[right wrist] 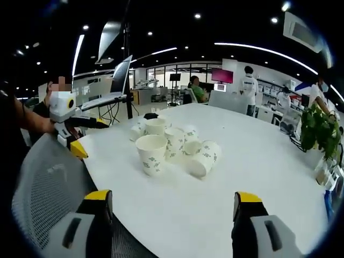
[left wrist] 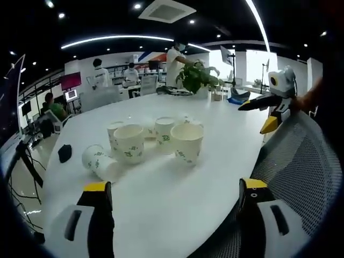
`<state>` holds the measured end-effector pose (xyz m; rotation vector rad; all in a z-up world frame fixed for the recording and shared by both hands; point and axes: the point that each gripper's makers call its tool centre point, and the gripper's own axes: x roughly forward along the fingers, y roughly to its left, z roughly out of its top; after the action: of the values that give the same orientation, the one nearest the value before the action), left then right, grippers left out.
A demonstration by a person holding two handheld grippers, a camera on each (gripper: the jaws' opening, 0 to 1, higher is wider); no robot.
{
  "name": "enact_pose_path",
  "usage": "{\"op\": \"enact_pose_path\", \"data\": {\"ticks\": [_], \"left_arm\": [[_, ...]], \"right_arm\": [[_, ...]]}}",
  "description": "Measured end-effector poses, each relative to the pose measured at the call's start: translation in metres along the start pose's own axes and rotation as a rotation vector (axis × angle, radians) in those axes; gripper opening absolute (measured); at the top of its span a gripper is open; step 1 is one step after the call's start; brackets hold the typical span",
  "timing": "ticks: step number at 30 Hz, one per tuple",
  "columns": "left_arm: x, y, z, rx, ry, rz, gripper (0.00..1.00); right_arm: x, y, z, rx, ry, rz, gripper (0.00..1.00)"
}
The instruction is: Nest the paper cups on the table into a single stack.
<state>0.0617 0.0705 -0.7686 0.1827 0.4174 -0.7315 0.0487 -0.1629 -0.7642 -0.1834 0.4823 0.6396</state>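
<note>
White table (left wrist: 177,215), green-printed paper cups (left wrist: 156,141), apparently unstacked

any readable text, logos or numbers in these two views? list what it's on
None can be read.
Paper cups: green printed marks, too blurred to read in either view.
Wall screen: reddish picture, nothing legible.
Monitor at the far desks: too small to read.
Left gripper and right gripper: no lettering shows on the jaws.
</note>
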Motion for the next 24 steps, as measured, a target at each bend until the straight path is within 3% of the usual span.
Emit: {"op": "enact_pose_path", "data": {"ticks": [19, 24], "left_arm": [[-0.0033, 0.0078, 0.0053, -0.048, -0.024, 0.029, 0.96], [-0.0045, 0.0076, 0.0082, -0.022, -0.021, 0.032, 0.94]], "right_arm": [[-0.0011, -0.0012, -0.0002, -0.003, 0.002, -0.008, 0.93], [-0.0012, -0.0016, -0.001, -0.002, 0.004, -0.007, 0.93]]}}
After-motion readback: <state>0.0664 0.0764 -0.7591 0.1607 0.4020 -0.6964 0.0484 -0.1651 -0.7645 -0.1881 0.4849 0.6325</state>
